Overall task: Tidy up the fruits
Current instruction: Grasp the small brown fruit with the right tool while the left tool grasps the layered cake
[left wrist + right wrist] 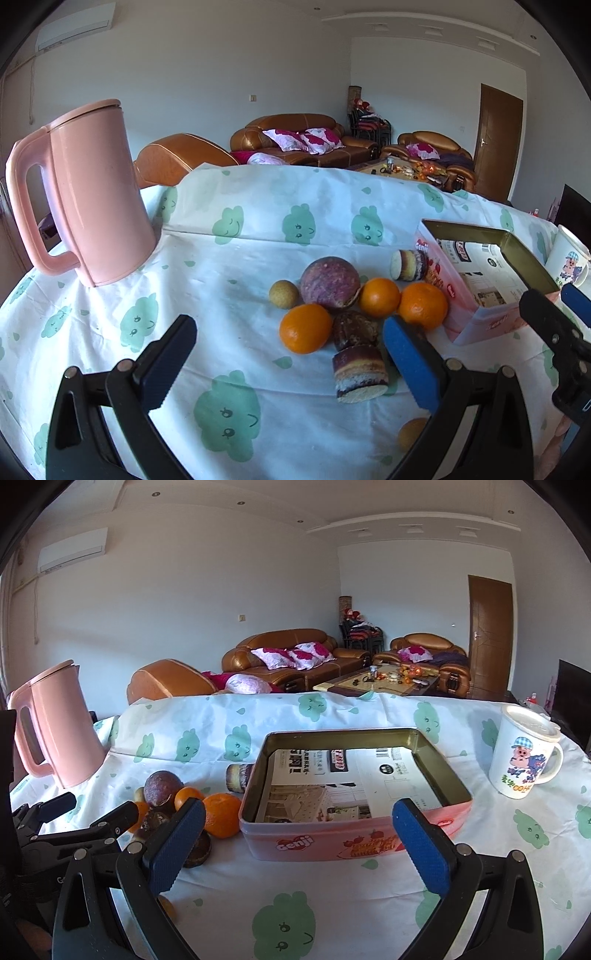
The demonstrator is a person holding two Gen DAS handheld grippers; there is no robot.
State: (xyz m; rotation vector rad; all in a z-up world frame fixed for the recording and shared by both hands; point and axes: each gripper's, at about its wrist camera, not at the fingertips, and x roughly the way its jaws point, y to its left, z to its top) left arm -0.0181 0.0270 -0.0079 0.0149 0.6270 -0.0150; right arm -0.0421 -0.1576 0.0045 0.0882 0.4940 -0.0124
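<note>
We had both grippers spread wide and holding nothing. The left gripper (291, 365) hovered over the tabletop (236, 266) with the fruit pile just ahead of it and slightly toward its right finger: a cut striped piece (360, 373) nearest, lying on its side with its long axis running across the jaw gap, then an orange (306, 328) and a dark wrinkled fruit (355, 328) right behind. Further ahead sat a purple round fruit (330, 282), two more oranges (379, 297) and a small tan fruit (283, 294), all touching or nearly so. The right gripper (301, 849) faced the open pink tin (354, 843), just ahead of its fingertips, empty but for a printed sheet; the pile lay off its left finger. We judged the left hand nearer the fruit and the tin the likely target. The crowded pile could get nudged on a grasp. A pink kettle (88, 192) stood well to the left, a mug (524, 755) ahead-right of the right gripper.
</note>
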